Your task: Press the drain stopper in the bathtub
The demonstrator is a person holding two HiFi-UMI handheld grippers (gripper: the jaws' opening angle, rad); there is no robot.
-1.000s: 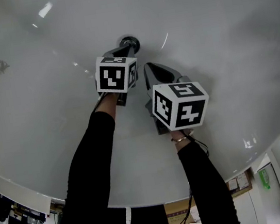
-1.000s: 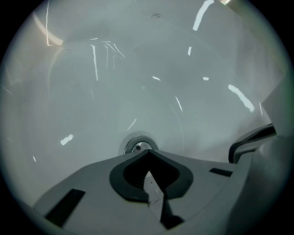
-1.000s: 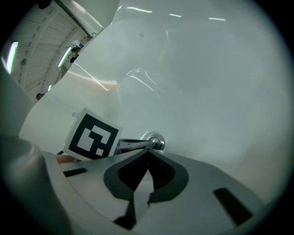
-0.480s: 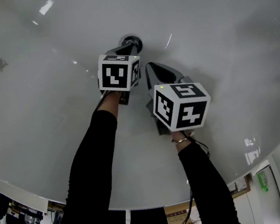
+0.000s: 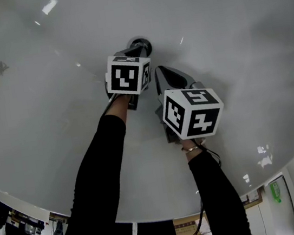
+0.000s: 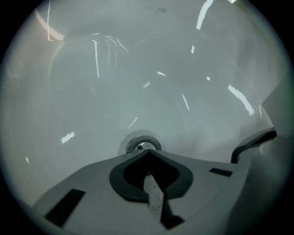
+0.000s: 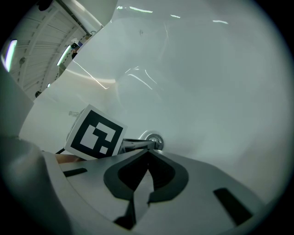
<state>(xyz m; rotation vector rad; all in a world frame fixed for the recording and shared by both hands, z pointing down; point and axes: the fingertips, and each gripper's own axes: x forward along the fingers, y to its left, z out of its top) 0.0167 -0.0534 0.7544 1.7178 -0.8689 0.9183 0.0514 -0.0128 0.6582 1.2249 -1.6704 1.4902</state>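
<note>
1. My left hand-held gripper (image 5: 135, 49) has its jaws closed with nothing between them. The joined tip points toward 12 o'clock in the head view and lies on the near edge of the drain stopper (image 5: 142, 45).
2. In the left gripper view, that tip covers the stopper's 6 o'clock rim. I judge contact is likely, but I cannot confirm any pressure.
3. My right hand-held gripper (image 5: 157, 71) is also closed and empty. It sits at 5 o'clock from the left one, near the stopper but apart from it.
4. The drain stopper is a round chrome piece set in the floor of the white, glossy bathtub (image 5: 235, 46). I cannot tell whether it is raised or seated.
5. Step in hand, by my judgement: the press itself, made with the left tool.
6. The next move calls for a straight push down through the stopper's centre rather than its rim. The narrow tip could skid on the slick chrome. The right tool should keep clear.
</note>
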